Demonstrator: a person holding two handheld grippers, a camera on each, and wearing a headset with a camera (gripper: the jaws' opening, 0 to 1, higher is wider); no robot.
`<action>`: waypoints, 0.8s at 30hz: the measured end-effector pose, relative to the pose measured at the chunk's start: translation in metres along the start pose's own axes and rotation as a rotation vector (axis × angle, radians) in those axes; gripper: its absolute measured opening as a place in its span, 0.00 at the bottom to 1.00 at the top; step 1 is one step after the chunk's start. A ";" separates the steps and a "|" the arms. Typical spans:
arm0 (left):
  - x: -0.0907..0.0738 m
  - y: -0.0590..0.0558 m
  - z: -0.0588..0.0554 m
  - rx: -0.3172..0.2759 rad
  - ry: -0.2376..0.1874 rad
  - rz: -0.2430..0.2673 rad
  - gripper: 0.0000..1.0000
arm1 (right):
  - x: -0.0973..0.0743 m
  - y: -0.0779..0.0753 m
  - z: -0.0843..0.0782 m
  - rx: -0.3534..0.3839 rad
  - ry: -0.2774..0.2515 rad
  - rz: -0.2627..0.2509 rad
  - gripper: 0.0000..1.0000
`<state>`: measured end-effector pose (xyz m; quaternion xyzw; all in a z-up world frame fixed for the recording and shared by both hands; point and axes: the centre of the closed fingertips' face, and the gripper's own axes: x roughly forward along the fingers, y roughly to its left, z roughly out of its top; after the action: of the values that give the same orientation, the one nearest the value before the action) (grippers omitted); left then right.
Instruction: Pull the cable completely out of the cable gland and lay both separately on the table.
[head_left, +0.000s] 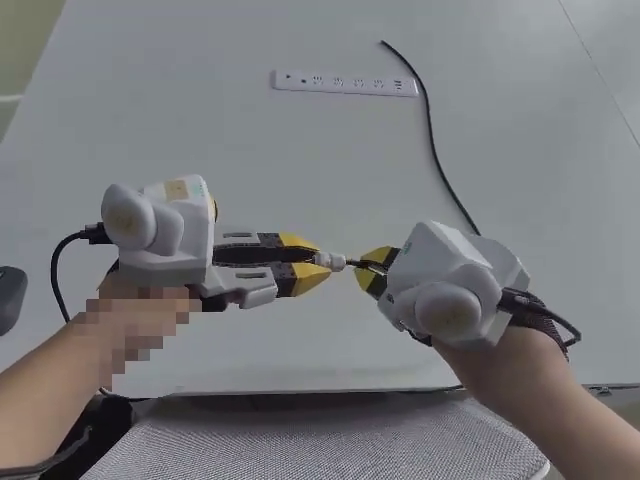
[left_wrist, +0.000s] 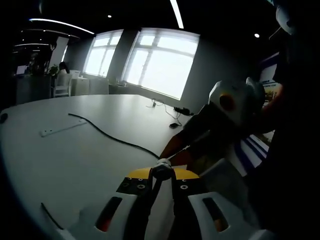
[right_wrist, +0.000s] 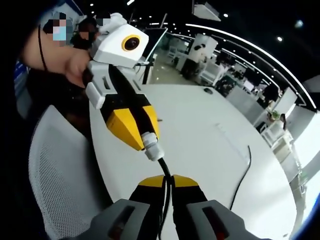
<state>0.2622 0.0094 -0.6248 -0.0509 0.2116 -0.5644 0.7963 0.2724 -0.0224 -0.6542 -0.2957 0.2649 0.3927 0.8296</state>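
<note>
- Clamping the white cable gland between its yellow-tipped jaws, the left gripper is held in the air over the near edge of the white table.
- The right gripper faces it tip to tip, its jaws pinched narrowly on the black cable just beside the gland.
- In the right gripper view the cable runs straight out of the gland's end and down between that gripper's jaws, so it is still threaded in.
- The rest of the cable trails across the table, past the end of a white power strip.
- A grey mesh chair back sits below the table edge.
</note>
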 end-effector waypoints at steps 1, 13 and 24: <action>0.000 0.000 0.000 0.000 -0.002 0.000 0.15 | 0.000 -0.002 -0.003 0.023 0.004 -0.004 0.00; -0.002 0.002 0.004 -0.003 -0.015 -0.003 0.15 | 0.008 -0.019 -0.034 0.249 0.057 -0.054 0.00; -0.003 -0.003 0.004 0.003 -0.024 -0.008 0.15 | 0.014 -0.027 -0.071 0.524 0.081 -0.101 0.00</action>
<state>0.2600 0.0107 -0.6197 -0.0574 0.2011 -0.5672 0.7966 0.2875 -0.0791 -0.7041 -0.0994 0.3751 0.2566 0.8852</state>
